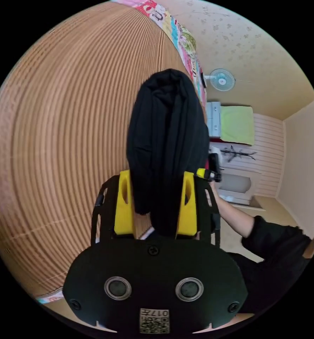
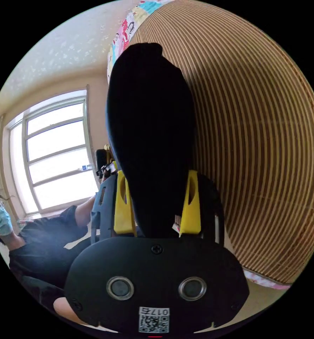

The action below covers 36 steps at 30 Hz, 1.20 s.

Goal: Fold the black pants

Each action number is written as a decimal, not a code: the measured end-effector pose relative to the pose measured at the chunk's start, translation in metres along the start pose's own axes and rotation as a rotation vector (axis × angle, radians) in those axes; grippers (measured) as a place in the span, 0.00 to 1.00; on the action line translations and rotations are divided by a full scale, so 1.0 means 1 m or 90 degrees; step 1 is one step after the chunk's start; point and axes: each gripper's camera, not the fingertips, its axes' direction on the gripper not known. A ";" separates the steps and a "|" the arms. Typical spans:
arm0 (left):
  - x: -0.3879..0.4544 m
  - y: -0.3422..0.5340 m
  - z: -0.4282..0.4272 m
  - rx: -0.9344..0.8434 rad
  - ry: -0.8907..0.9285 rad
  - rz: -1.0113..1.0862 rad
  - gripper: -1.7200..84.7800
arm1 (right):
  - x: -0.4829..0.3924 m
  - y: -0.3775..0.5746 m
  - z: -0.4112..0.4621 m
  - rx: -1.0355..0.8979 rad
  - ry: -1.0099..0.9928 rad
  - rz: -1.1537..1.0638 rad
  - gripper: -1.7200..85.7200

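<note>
Pants (image 1: 165, 141) clamped in both the left gripper (image 1: 157, 203) and the right gripper (image 2: 157, 201); thick bunched cloth could slip loose.

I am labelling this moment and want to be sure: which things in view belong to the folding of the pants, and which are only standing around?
Belong to the job:
black pants
left gripper
right gripper
striped mat

Just around:
fan
green cloth
window

One pair of black pants (image 1: 165, 141), bunched. Two grippers, mine: left gripper (image 1: 156, 197), right gripper (image 2: 157, 197), two yellow fingers (image 1: 124, 203) each. One striped mat (image 1: 65, 141). One wall fan (image 1: 221, 79). One window (image 2: 58, 155).
</note>
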 end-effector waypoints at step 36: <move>-0.031 0.284 -0.295 0.480 -0.282 -0.219 0.11 | -0.315 -0.081 0.395 -0.319 0.061 -0.082 0.08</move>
